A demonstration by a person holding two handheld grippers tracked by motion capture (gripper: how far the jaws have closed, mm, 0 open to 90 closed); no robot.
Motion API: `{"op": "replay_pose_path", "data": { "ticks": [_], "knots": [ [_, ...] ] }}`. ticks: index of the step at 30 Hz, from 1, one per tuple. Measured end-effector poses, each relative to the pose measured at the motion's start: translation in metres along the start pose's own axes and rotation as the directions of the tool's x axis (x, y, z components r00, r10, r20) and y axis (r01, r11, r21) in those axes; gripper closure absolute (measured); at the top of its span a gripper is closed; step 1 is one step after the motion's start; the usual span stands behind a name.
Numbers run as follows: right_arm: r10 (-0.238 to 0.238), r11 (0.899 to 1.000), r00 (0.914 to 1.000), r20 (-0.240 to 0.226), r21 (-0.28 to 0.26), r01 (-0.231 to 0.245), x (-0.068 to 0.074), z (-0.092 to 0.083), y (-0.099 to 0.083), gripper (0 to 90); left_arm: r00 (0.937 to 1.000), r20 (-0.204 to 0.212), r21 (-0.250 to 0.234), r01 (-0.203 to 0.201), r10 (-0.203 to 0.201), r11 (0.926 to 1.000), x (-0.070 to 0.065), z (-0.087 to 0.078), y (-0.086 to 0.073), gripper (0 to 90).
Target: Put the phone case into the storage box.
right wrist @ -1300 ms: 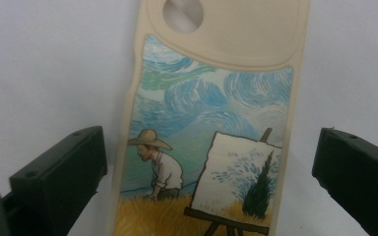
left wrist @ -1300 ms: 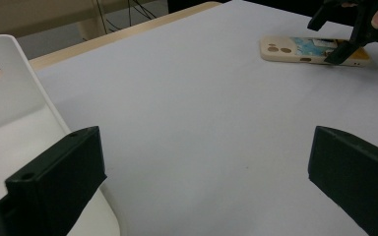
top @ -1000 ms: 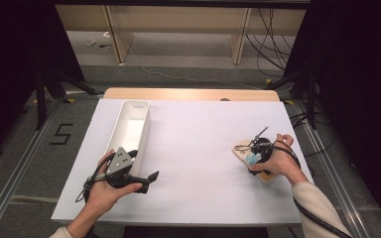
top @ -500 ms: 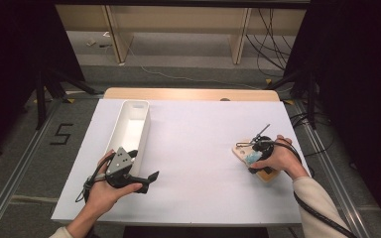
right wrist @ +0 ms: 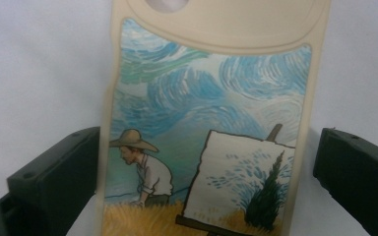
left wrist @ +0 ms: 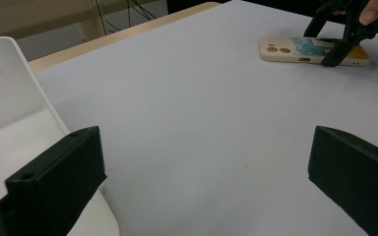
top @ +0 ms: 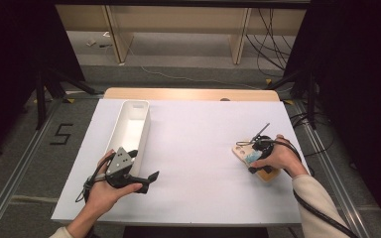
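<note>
Our right hand-held gripper (right wrist: 204, 177) straddles the case (right wrist: 211, 123), jaws unclenched; closing off-centre could skid it across the counter (top: 198, 148).

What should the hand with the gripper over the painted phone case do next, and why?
Probably close the right gripper on the phone case. Its jaws stand open on either side of the case, which lies flat on the white table cover, so it is straddled but not yet gripped. The white bin seems a likely place for it.
</note>
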State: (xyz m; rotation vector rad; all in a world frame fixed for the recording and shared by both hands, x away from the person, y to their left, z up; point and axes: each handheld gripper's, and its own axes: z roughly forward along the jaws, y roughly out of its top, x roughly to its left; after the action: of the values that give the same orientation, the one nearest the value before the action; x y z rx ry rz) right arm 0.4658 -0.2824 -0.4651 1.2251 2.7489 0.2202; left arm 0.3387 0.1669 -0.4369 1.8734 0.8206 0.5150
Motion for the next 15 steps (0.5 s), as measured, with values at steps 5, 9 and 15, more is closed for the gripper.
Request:
{"op": "replay_pose_path", "data": {
  "ticks": [5, 9, 15],
  "knots": [
    [-0.003, 1.000, 1.0000, -0.005, 0.004, 0.003, 0.0006, -0.0005, 0.0007, 2.8, 1.0000, 0.000, 0.001, 0.000, 0.000, 1.0000, 0.0000, 0.0000, -0.0001, 0.0],
    [-0.009, 1.000, 0.9999, -0.012, 0.004, 0.009, 0.0003, -0.0009, 0.0009, 4.3, 1.0000, 0.001, 0.002, -0.002, 0.002, 1.0000, -0.0002, 0.0003, -0.0001, 0.0],
    [-0.007, 1.000, 0.9997, -0.021, 0.007, 0.007, 0.0003, -0.0014, 0.0012, 6.5, 1.0000, 0.000, 0.001, -0.003, 0.003, 1.0000, -0.0001, 0.0001, -0.0002, 0.0]
  ]
}}
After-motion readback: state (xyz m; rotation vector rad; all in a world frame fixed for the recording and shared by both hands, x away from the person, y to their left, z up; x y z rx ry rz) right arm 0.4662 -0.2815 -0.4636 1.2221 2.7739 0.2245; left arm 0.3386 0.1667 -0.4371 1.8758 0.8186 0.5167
